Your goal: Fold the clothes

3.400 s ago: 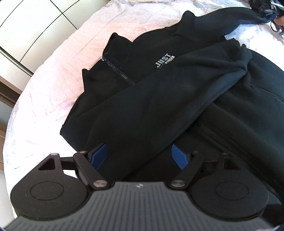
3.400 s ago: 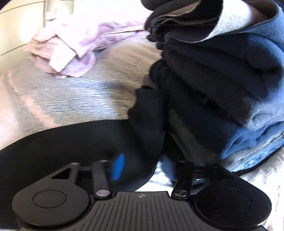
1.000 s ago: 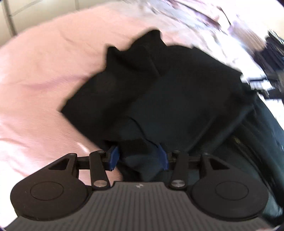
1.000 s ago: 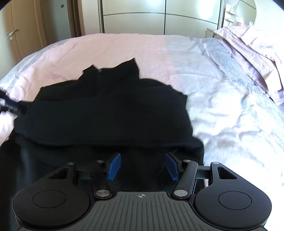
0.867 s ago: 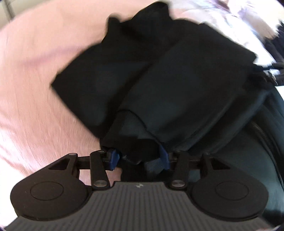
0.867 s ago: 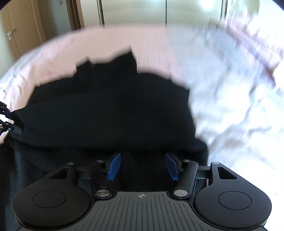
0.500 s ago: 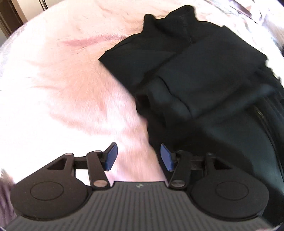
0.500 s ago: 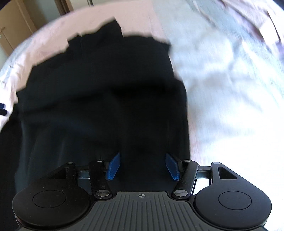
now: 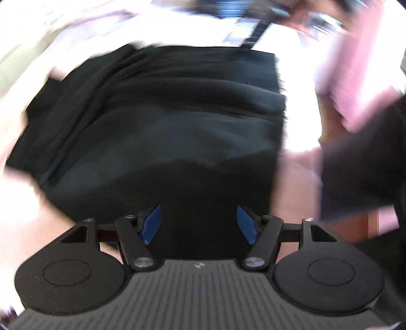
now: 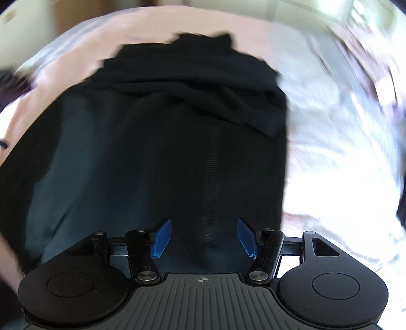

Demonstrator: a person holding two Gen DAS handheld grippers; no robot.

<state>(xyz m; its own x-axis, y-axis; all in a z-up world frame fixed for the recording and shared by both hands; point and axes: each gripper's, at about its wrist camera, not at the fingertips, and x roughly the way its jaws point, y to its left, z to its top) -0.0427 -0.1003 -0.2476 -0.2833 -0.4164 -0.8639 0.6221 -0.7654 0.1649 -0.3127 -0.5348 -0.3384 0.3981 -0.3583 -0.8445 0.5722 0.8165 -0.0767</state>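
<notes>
A black zip-up jacket (image 9: 165,121) lies spread on the bed, its sleeves folded across the chest. In the right wrist view the same jacket (image 10: 162,132) fills the middle, collar at the far end and zipper running toward me. My left gripper (image 9: 199,224) hovers open over the jacket's near edge with nothing between its blue pads. Over the hem near the zipper my right gripper (image 10: 203,237) is open too, and holds nothing. Both views are blurred by motion.
The pale pink and white bedspread (image 10: 330,157) surrounds the jacket. A dark blurred shape (image 9: 360,162) and something pink (image 9: 355,83) stand at the right of the left wrist view. Wardrobe doors (image 10: 330,10) lie beyond the bed.
The left gripper let go of the folded sleeve and swung round to the jacket's lower part. The right gripper dropped closer over the hem, still open.
</notes>
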